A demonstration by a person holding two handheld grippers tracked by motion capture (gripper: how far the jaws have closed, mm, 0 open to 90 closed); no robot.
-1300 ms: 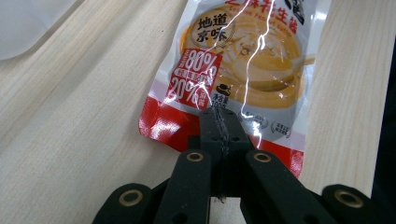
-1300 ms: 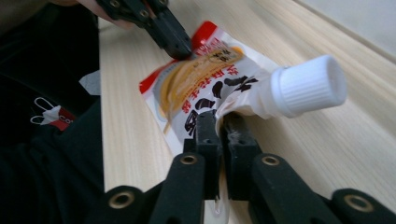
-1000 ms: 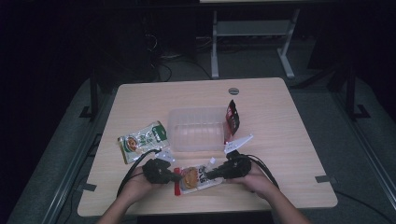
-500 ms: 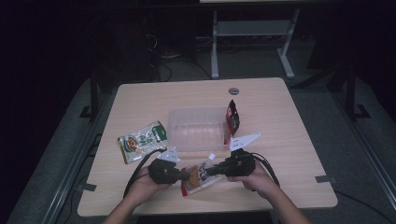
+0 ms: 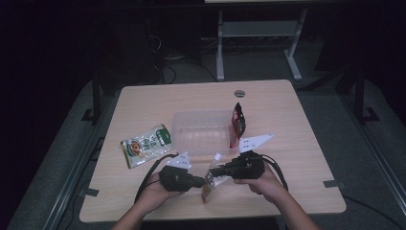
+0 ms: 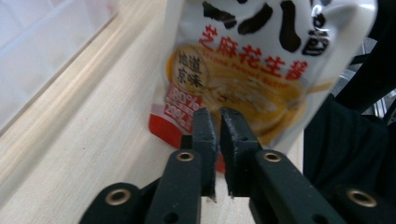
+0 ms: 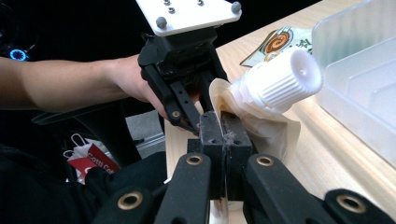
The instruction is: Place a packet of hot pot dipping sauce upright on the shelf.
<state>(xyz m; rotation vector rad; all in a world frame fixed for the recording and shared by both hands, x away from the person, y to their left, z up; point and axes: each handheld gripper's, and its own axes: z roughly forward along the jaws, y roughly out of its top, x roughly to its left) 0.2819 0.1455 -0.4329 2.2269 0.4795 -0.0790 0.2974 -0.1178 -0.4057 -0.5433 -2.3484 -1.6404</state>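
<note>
Green snack packet point(image 5: 146, 145) is lying at nine o'clock on the tabletop point(image 5: 297, 124). Left gripper point(image 5: 200, 181), jaws just opening slightly, is sitting released beside the spouted pouch point(image 5: 211, 178) at six o'clock. Right gripper point(image 5: 215, 171) is clenching the pouch's top edge.

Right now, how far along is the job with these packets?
Done: nothing yet; the clear tub looks empty. In hand: the right gripper pinches the spouted sauce pouch, while the left gripper jaws have just been opening, nothing between them. Left, probably: pouch, green packet and red packet into the tub.
</note>
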